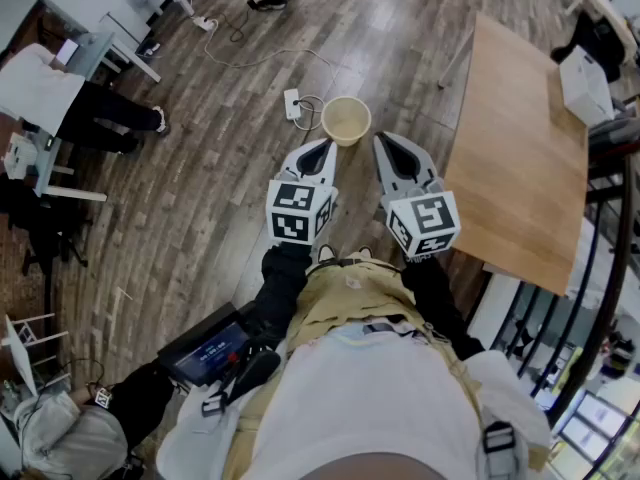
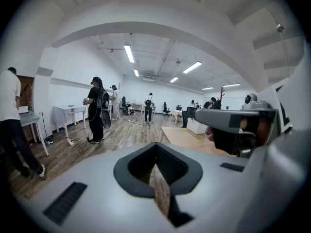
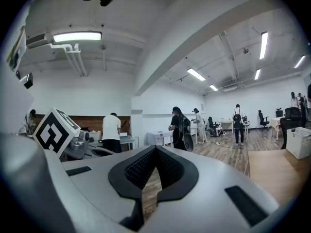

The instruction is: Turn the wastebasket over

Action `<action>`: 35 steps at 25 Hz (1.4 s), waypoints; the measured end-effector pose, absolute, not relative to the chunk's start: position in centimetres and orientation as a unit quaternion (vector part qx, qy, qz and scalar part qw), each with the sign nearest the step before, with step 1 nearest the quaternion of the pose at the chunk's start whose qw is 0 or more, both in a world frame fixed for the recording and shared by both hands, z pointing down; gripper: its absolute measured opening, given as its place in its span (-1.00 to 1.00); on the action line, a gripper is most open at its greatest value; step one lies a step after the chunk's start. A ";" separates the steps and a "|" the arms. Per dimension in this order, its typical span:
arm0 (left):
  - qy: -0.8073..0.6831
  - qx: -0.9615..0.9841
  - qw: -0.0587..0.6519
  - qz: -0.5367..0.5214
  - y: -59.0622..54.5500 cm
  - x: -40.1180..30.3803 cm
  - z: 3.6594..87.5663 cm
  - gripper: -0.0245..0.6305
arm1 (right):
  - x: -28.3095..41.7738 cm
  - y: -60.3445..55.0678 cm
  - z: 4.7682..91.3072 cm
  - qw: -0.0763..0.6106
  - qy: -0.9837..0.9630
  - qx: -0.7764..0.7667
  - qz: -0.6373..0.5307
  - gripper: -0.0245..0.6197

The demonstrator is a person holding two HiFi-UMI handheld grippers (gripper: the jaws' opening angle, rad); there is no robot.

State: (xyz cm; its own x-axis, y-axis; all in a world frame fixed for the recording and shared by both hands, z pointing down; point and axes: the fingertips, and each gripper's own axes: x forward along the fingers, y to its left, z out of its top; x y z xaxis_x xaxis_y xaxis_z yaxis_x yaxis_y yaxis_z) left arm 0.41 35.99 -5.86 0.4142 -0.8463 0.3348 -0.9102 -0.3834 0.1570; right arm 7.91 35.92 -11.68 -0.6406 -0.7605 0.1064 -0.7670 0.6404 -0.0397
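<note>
Apparently at the approach step, with nothing gripped yet. Finds the bin [image 1: 346, 120] upright on the floor [image 1: 200, 198], mouth up, with no contents to be made out, just ahead of both grippers and between their tips. Shows the left gripper [image 1: 324, 148] with jaws pressed together on nothing, only a sliver of floor visible past its pads [image 2: 138, 166]. Reads the same for the right gripper [image 1: 386, 144]: jaws fully closed, empty.

Calls next for parting one pair of jaws, tilting that gripper well down toward the rim, closing on the wall, then rolling the wrist to bring the mouth to the floor. Would probably go better with the second gripper steadying the far side, given a light, round bin likely to skid on smooth boards.

Cannot see the bin in either gripper view, aimed near level across the room at people and desks. Cannot judge from overhead the gap between tips and rim, or any contact there. Hides the bin's outer wall and base under the rim, and the nearest floor under the torso. Places a power strip [image 1: 292, 103] and cable [image 1: 260, 60] just left of the bin, perhaps close enough to snag during the flip. Cuts off the table [image 1: 520, 148] at the right, apart from the bin.
</note>
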 end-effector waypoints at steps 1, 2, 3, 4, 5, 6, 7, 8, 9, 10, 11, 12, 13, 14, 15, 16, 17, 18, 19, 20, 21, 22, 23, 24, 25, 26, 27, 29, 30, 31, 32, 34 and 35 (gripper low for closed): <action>-0.532 0.826 0.160 0.100 35.9 0.6 -5.8 -0.92 | 8.0 35.9 -11.6 0.040 -0.905 0.422 0.041 -0.86; -0.531 0.826 0.160 0.100 35.8 0.7 -5.8 -0.92 | 8.2 35.8 -11.6 0.040 -0.905 0.421 0.041 -0.86; -0.531 0.826 0.160 0.101 35.7 0.8 -5.8 -0.92 | 8.3 35.7 -11.6 0.040 -0.905 0.421 0.041 -0.86; -0.531 0.826 0.160 0.101 35.7 0.9 -5.8 -0.92 | 8.3 35.7 -11.6 0.040 -0.905 0.421 0.042 -0.86; -0.530 0.826 0.160 0.101 35.6 1.0 -5.8 -0.92 | 8.4 35.6 -11.6 0.040 -0.905 0.421 0.042 -0.86; -0.529 0.827 0.160 0.102 35.5 1.1 -5.7 -0.92 | 8.5 35.5 -11.5 0.040 -0.905 0.421 0.042 -0.86; -0.529 0.827 0.160 0.102 35.4 1.2 -5.7 -0.92 | 8.6 35.5 -11.5 0.040 -0.905 0.422 0.042 -0.86; -0.528 0.828 0.161 0.103 35.4 1.3 -5.6 -0.92 | 8.6 35.4 -11.4 0.040 -0.905 0.422 0.041 -0.86; -0.527 0.828 0.161 0.104 35.3 1.4 -5.5 -0.92 | 8.7 35.3 -11.3 0.041 -0.904 0.423 0.042 -0.86; -0.526 0.828 0.161 0.105 35.2 1.5 -5.4 -0.92 | 8.8 35.2 -11.2 0.041 -0.904 0.424 0.042 -0.86; -0.525 0.829 0.162 0.105 35.1 1.5 -5.3 -0.92 | 8.9 35.1 -11.1 0.041 -0.903 0.425 0.043 -0.86; -0.524 0.829 0.163 0.105 35.1 1.6 -5.2 -0.92 | 9.0 35.0 -11.0 0.041 -0.903 0.426 0.043 -0.86; -0.524 0.830 0.163 0.106 35.1 1.7 -5.0 -0.92 | 9.1 35.0 -10.9 0.042 -0.903 0.426 0.045 -0.86; -0.523 0.830 0.163 0.106 35.1 1.8 -4.9 -0.92 | 9.2 35.0 -10.7 0.042 -0.902 0.426 0.046 -0.86; -0.522 0.830 0.163 0.107 35.0 1.9 -4.8 -0.92 | 9.3 34.9 -10.6 0.042 -0.902 0.426 0.049 -0.86; -0.521 0.831 0.163 0.109 35.0 2.0 -4.7 -0.92 | 9.3 34.8 -10.4 0.043 -0.903 0.425 0.051 -0.86; -0.520 0.831 0.163 0.110 34.9 2.0 -4.6 -0.92 | 9.3 34.7 -10.3 0.043 -0.903 0.425 0.053 -0.86; -0.520 0.831 0.164 0.110 34.8 2.0 -4.6 -0.92 | 9.3 34.6 -10.2 0.043 -0.903 0.425 0.055 -0.86; -0.519 0.831 0.165 0.111 34.7 1.9 -4.6 -0.92 | 9.2 34.5 -10.2 0.043 -0.903 0.425 0.056 -0.86; -0.519 0.831 0.165 0.112 34.6 1.8 -4.6 -0.92 | 9.0 34.4 -10.1 0.044 -0.903 0.425 0.057 -0.86; -0.519 0.831 0.166 0.112 34.5 1.7 -4.5 -0.92 | 8.9 34.3 -10.0 0.044 -0.902 0.425 0.059 -0.86; -0.518 0.831 0.167 0.113 34.4 1.5 -4.4 -0.92 | 8.8 34.2 -9.9 0.044 -0.902 0.425 0.060 -0.86; -0.517 0.832 0.168 0.114 34.3 1.4 -4.3 -0.92 | 8.7 34.2 -9.7 0.044 -0.902 0.425 0.062 -0.86; -0.516 0.832 0.169 0.116 34.2 1.3 -4.1 -0.92 | 8.6 34.1 -9.5 0.045 -0.902 0.426 0.063 -0.86; -0.515 0.832 0.171 0.116 34.1 1.3 -3.9 -0.92 | 8.5 34.0 -9.3 0.046 -0.901 0.426 0.065 -0.86; -0.514 0.832 0.173 0.117 34.1 1.3 -3.7 -0.92 | 8.4 33.9 -9.1 0.048 -0.901 0.426 0.066 -0.86; -0.512 0.833 0.174 0.117 34.0 1.3 -3.4 -0.92 | 8.4 33.8 -8.8 0.049 -0.900 0.427 0.068 -0.86; -0.507 0.835 0.177 0.120 33.8 1.2 -2.9 -0.92 | 8.2 33.6 -8.2 0.053 -0.899 0.429 0.074 -0.86; -0.505 0.836 0.180 0.121 33.8 1.2 -2.6 -0.92 | 8.1 33.5 -7.9 0.055 -0.898 0.430 0.077 -0.86; -0.503 0.836 0.182 0.122 33.7 1.1 -2.4 -0.92 | 8.0 33.3 -7.6 0.056 -0.897 0.431 0.081 -0.86; -0.501 0.836 0.185 0.124 33.5 0.9 -2.1 -0.92 | 7.8 33.2 -7.3 0.058 -0.896 0.432 0.084 -0.86; -0.498 0.836 0.191 0.125 33.2 0.5 -1.7 -0.92 | 7.4 32.8 -6.9 0.063 -0.895 0.433 0.090 -0.86; -0.497 0.836 0.195 0.126 33.0 0.2 -1.5 -0.92 | 7.1 32.7 -6.6 0.065 -0.894 0.434 0.093 -0.86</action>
State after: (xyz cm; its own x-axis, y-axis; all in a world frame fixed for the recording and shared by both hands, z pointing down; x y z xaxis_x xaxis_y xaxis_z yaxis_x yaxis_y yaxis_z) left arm 0.23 33.05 -1.49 0.4733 -0.7826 0.4044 -0.8807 -0.4293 0.2001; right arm 7.11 32.69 -6.62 -0.6155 -0.7632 0.1966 -0.7874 0.6065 -0.1102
